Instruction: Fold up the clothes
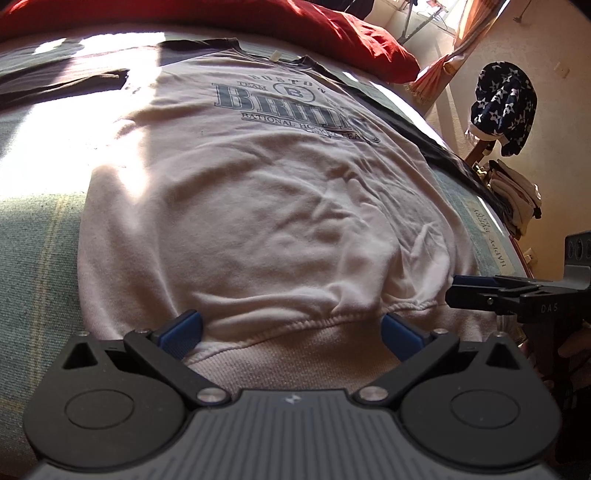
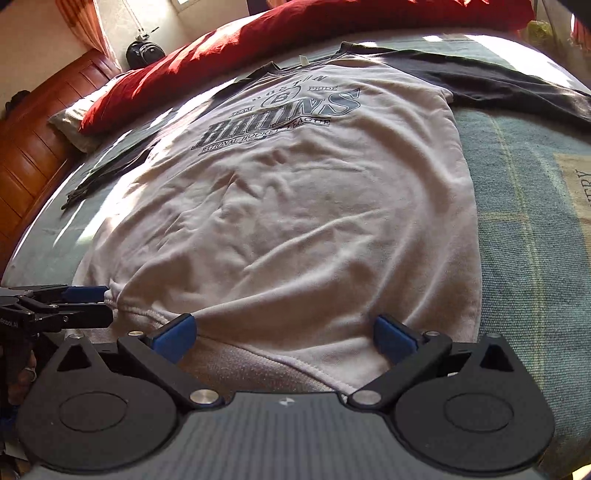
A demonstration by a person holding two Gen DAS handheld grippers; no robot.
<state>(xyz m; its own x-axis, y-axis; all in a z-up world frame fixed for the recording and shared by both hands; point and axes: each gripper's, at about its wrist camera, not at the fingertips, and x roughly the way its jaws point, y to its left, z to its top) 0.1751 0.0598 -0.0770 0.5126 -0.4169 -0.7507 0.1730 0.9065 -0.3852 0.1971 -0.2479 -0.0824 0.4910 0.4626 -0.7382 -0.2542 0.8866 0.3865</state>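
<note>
Sweatshirt (image 1: 258, 192) lies flat, print side up, on the bed cover (image 1: 33, 258); long axis runs near to far, ribbed hem nearest the cameras, collar at the far end by the red duvet (image 1: 332, 33). Dark sleeves spread left and right; the ends of both are cut off or lost in sun glare. Chest print partly creased, only partly legible. Left gripper (image 1: 291, 332) has its jaws spread wide over the hem, blue pads either side of it, nothing clamped. Right gripper (image 2: 286, 334) likewise wide apart at the hem, holding nothing. Whether pads touch the fabric: cannot tell. Person's hands mostly hidden behind the tools.
</note>
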